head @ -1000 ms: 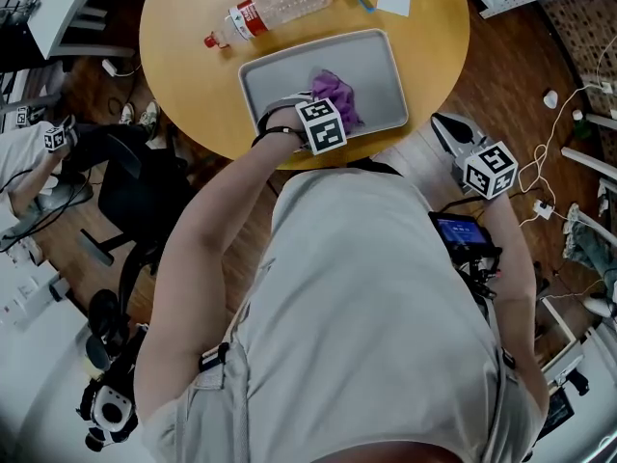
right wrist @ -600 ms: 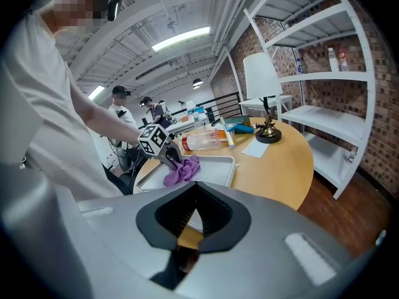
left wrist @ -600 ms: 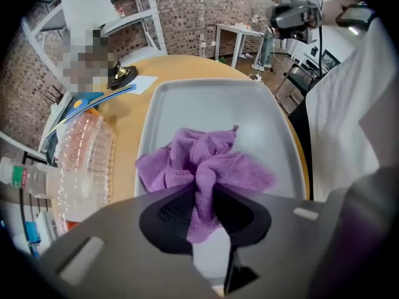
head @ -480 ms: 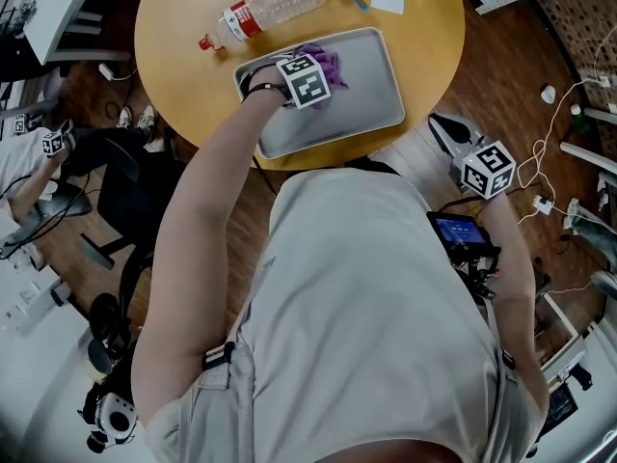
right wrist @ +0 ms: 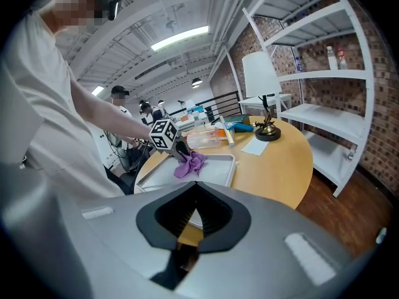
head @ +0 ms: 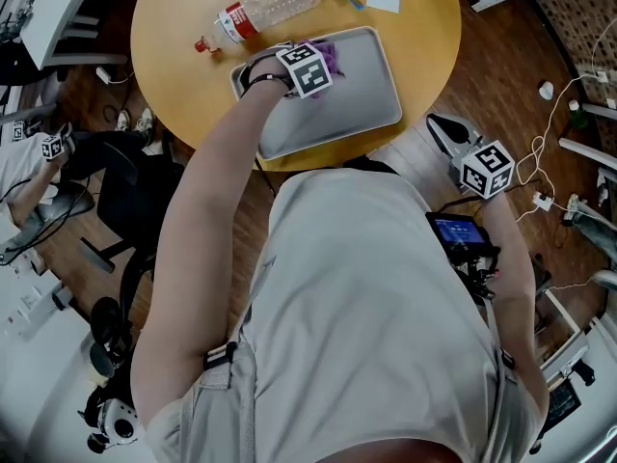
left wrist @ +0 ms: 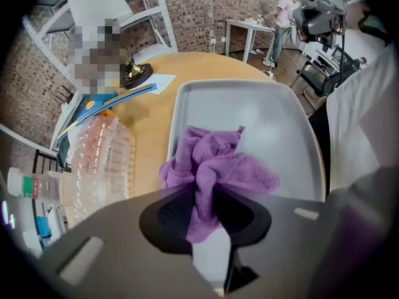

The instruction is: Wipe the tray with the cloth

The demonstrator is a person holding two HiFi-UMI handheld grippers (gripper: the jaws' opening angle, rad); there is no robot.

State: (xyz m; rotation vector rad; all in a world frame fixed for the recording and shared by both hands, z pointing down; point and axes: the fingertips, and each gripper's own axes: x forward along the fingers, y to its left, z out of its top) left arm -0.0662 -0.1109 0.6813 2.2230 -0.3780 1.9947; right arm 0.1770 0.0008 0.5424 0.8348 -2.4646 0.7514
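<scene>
Mid-wipe, the left hand-held gripper (left wrist: 201,198) clamps the purple cloth (left wrist: 218,164) at the far left corner of the tray (left wrist: 274,117) on the tabletop (left wrist: 149,114), so the next stroke probably sweeps back across, while the right hand-held gripper (right wrist: 194,213) hangs closed and empty.

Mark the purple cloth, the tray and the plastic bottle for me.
purple cloth (left wrist: 218,161), left gripper view, middle of the bunched folds.
tray (left wrist: 262,114), left gripper view, bare floor beyond the cloth.
plastic bottle (head: 284,3), head view, clear body.
</scene>
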